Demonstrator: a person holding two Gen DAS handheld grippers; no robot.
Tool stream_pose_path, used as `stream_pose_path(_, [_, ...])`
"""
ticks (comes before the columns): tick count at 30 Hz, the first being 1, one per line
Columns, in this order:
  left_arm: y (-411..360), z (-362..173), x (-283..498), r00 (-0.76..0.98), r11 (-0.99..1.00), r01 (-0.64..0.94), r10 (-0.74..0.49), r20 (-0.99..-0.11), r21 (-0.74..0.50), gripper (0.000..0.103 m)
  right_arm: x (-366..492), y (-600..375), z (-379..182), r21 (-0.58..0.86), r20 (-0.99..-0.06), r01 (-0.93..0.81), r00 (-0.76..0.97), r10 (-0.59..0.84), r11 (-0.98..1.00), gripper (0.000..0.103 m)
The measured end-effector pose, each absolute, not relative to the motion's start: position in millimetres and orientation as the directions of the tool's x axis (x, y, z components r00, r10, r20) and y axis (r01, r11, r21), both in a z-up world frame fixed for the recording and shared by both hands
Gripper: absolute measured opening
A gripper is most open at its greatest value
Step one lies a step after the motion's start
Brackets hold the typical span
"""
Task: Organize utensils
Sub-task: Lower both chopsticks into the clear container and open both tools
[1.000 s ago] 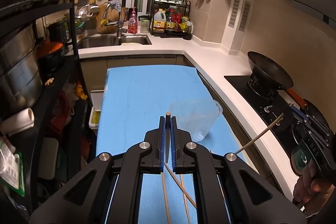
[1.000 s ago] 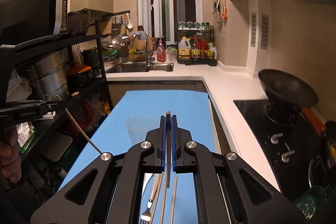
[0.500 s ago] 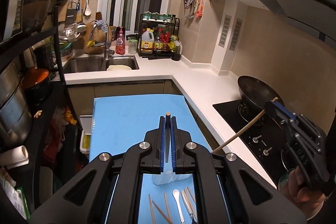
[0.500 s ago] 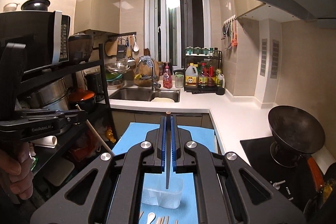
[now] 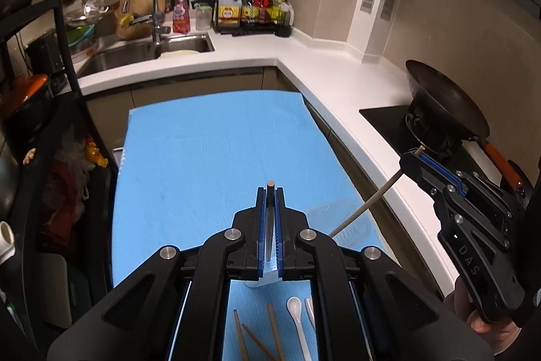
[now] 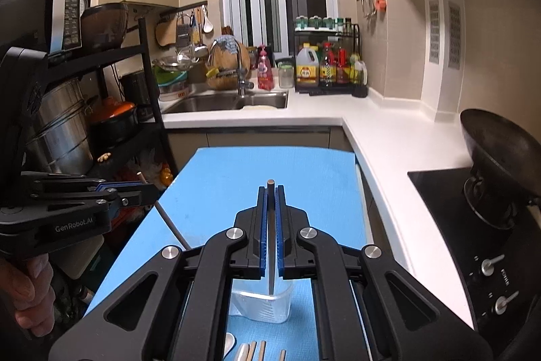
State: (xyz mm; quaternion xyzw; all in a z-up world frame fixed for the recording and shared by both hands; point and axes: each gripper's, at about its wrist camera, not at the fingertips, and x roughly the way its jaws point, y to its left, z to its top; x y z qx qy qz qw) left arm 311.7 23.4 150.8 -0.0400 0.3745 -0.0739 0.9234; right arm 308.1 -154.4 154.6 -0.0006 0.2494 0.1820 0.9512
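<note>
While both grippers hang over the blue-covered desk [image 5: 209, 151], each is pinching a single wooden chopstick: the left gripper [image 5: 270, 192] has its jaws pressed on one chopstick [image 5: 270, 184] whose blunt end pokes just past the fingertips, and the right gripper [image 6: 270, 190] clamps another chopstick [image 6: 270, 183] the same way, its lower end hanging into the clear plastic cup [image 6: 260, 303] directly beneath. Seen from the left wrist camera, the right gripper's chopstick slants down toward that cup, which sits just right of and below the left gripper. Nearer the person than the cup, under both grippers, loose utensils lie on the blue cover: several brown chopsticks [image 5: 272, 327] and two white spoons [image 5: 296, 310], side by side. Ahead of the grippers the cover is bare up to the white counter [image 5: 304, 56] with its sink [image 5: 152, 51] and bottle rack [image 5: 252, 2]. Right of the grippers a black wok [image 6: 500, 148] stands on the stove; left of them a black shelf unit [image 6: 148, 83] crowds the desk's edge with pots.
</note>
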Motion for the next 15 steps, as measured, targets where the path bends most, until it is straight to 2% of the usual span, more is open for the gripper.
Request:
stream_pose_path(3, [20.4, 147.0, 311.0, 0.7, 0.983, 0.122, -0.182, -0.691, -0.135, 0.005, 307.4, -154.9, 150.2, 0.095, -0.498, -0.339, 0.798, 0.339, 0.936, 0.008])
stream_pose_path(4, [20.6, 148.7, 310.0, 0.698, 0.983, 0.125, -0.182, -0.693, -0.133, 0.006, 306.0, -157.3, 151.5, 0.103, -0.502, -0.331, 0.797, 0.336, 0.938, 0.018])
stream_pose_path(6, [21.4, 157.9, 300.8, 0.713, 0.985, 0.126, -0.173, -0.679, -0.118, 0.019, 297.8, -165.0, 159.7, 0.117, -0.487, -0.318, 0.807, 0.334, 0.941, 0.034])
stream_pose_path(7, [21.5, 164.1, 293.9, 0.73, 0.986, 0.13, -0.169, -0.662, -0.109, 0.03, 292.8, -167.9, 164.2, 0.114, -0.48, -0.315, 0.813, 0.33, 0.942, 0.034])
stream_pose_path(8, [21.7, 172.4, 283.9, 0.752, 0.987, 0.131, -0.159, -0.64, -0.091, 0.035, 285.2, -170.5, 170.0, 0.107, -0.47, -0.313, 0.82, 0.326, 0.944, 0.034])
stream_pose_path(11, [24.6, 190.8, 249.4, 0.804, 0.991, 0.121, -0.134, -0.58, -0.061, 0.035, 256.6, -178.6, 185.7, 0.087, -0.437, -0.311, 0.842, 0.317, 0.946, 0.035])
stream_pose_path(15, [34.8, 192.7, 196.1, 0.843, 0.987, 0.101, -0.151, -0.516, -0.123, 0.035, 201.1, -197.5, 188.9, 0.127, -0.38, -0.3, 0.866, 0.326, 0.945, 0.039])
